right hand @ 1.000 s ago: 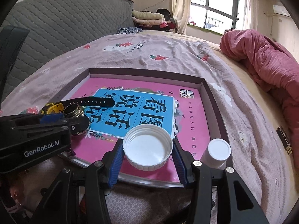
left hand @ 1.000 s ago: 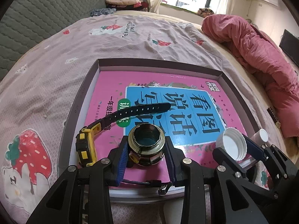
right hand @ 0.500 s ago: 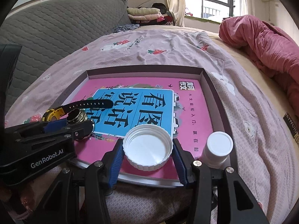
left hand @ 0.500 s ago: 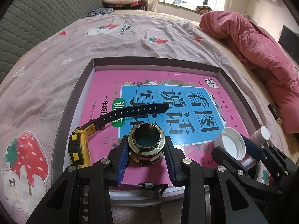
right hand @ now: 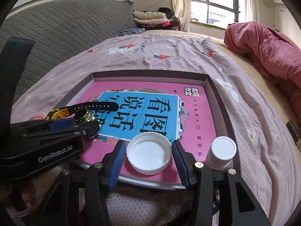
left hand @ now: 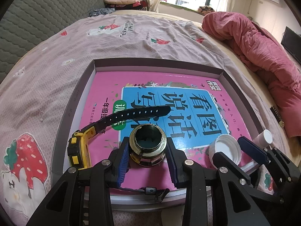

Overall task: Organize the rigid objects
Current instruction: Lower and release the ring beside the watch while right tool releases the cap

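— Brass-coloured, that metal fitting (left hand: pixel 147 144) standing upright between the blue pads of the left hand-held gripper (left hand: pixel 147 157); does the gripper hold it?

— It does: both pads press the fitting's sides, and its base rests on the pink book (left hand: pixel 105 86) inside the shallow cardboard tray (left hand: pixel 84 77). Its open mouth faces up.

— And the right hand-held gripper (right hand: pixel 149 155)?

— Its pads flank the white plastic cap (right hand: pixel 149 155), which lies open side up on the same book near the tray's near edge. A thin gap shows on each side (the right-wrist view makes this plain), so the pads are not pressing it; the jaws stand fairly wide.

— What else sits in the tray?

— A yellow-and-black watch (left hand: pixel 79 150) at the left side, just beside the fitting, its black strap (left hand: pixel 135 113) reaching over the book's blue panel. A small white bottle (right hand: pixel 222 153) stands upright in the near right corner, just beside the right gripper's outer finger.

— Where is the tray?

— On a bed, over a pink sheet (left hand: pixel 47 71) printed with strawberries and bears. A rumpled red quilt (left hand: pixel 259 49) lies well apart, at the right.
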Motion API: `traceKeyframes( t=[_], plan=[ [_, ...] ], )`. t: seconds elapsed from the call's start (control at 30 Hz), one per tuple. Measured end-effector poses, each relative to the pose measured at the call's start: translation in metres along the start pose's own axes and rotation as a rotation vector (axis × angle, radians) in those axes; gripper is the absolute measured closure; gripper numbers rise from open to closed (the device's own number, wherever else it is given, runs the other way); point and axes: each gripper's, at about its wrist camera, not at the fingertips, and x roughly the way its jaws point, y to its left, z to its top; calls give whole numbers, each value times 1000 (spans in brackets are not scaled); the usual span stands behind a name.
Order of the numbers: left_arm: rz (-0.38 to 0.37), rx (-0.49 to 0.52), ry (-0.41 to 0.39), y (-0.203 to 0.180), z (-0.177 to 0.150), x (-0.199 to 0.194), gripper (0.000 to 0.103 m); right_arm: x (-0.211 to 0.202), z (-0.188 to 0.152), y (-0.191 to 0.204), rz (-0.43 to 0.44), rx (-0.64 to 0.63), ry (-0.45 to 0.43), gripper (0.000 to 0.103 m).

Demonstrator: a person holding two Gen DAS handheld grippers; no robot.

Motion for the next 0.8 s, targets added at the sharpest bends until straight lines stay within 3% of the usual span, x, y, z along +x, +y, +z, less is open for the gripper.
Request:
traceKeyframes(
  t=[0.3,0.8],
  plan=[
    [4,-2,2,2,0,0,64,-16,2,7,-13,-36,-83,52],
    [2,-14,6,5,-1,-5,64,-25,4,9,-14,-63,-119,52]
  ],
)
